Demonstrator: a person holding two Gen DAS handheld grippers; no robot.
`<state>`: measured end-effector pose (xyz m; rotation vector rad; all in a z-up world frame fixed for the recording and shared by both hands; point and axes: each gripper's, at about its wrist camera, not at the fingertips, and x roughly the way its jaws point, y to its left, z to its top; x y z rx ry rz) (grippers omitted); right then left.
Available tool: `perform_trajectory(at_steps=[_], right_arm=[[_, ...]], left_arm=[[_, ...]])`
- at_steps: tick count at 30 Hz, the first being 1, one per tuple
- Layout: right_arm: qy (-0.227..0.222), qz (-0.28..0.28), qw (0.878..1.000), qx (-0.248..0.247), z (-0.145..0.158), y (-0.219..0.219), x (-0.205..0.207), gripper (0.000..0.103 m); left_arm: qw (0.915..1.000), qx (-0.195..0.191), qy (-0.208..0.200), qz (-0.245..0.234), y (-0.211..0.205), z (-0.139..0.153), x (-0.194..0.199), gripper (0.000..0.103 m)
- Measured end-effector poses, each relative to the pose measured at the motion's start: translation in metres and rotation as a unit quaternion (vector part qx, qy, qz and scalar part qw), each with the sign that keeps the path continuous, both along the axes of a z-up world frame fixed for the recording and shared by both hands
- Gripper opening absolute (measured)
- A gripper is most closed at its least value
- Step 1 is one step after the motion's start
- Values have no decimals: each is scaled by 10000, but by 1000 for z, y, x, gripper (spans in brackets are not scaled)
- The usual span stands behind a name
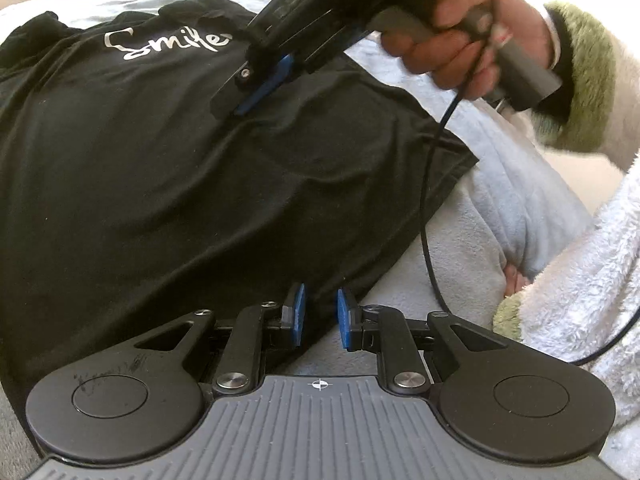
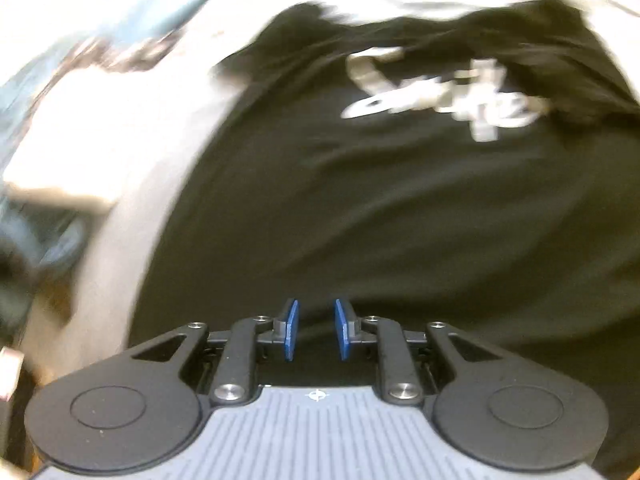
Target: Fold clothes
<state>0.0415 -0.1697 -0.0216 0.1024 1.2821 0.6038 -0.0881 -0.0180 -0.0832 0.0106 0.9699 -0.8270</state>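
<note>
The black T-shirt (image 1: 168, 152) lies spread print-up on the pale blanket (image 1: 500, 184), both the left gripper (image 1: 320, 316) and right gripper (image 2: 316, 330) parted and empty (any pinch should catch hem only, I'd judge).

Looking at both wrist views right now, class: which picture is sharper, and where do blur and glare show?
Left wrist view: sharp, the black T-shirt lettering readable, edges bent by fisheye. Right wrist view: motion blur smears the lettering and surroundings, glare whitens the bedding; only the right gripper stays crisp.
</note>
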Motion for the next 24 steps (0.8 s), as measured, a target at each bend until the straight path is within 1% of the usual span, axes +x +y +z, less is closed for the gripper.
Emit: perform_trajectory(at_steps=[2,4,6,7,8,10,15,16,17,19,21,22,23,24], right_arm=[[476,623,9968,122,-6,20,-12,23],[537,787,9955,8,-23,38,-10,23],[578,931,9939,-116,-40,56,-8,18],[595,959,9936,-66,-38,58,-7,15],[612,983,9933,-5,-36,59,-7,15],[644,1031,9925,115,-30,61,-6,18],[726,1150,9898,417,-17,66,-3,20],[926,1360,9854,434,-25,72,-9,20],[1016,1460,9834,370,-36,82,-12,20],[833,1349,9869,306,-51,95,-3,12],[578,624,9941,680,-44,87,19,12],[447,245,9949,875,-40,83,29,14],[285,202,9952,912,-32,80,34,14],[302,404,9948,888,-27,81,34,15]], left_arm=[[10000,-23,2,2,2,-1,-1,17],[10000,-25,-23,-6,2,-2,-2,17],[10000,15,-68,-5,1,-4,-2,17],[10000,10,-82,-11,0,-4,-2,17],[10000,-8,-80,-12,0,-4,-2,17],[10000,-41,-71,-5,1,-4,-2,17],[9998,-176,41,29,10,-3,0,17],[9998,-200,61,36,10,-3,0,17],[9998,-208,67,37,11,-4,1,17],[9998,-201,52,33,11,-4,-1,17],[9998,-216,32,23,11,-5,-2,17],[9997,-224,31,20,11,-4,-2,17],[9997,-232,33,17,11,-4,-1,17],[9997,-240,35,14,11,-4,-1,17]])
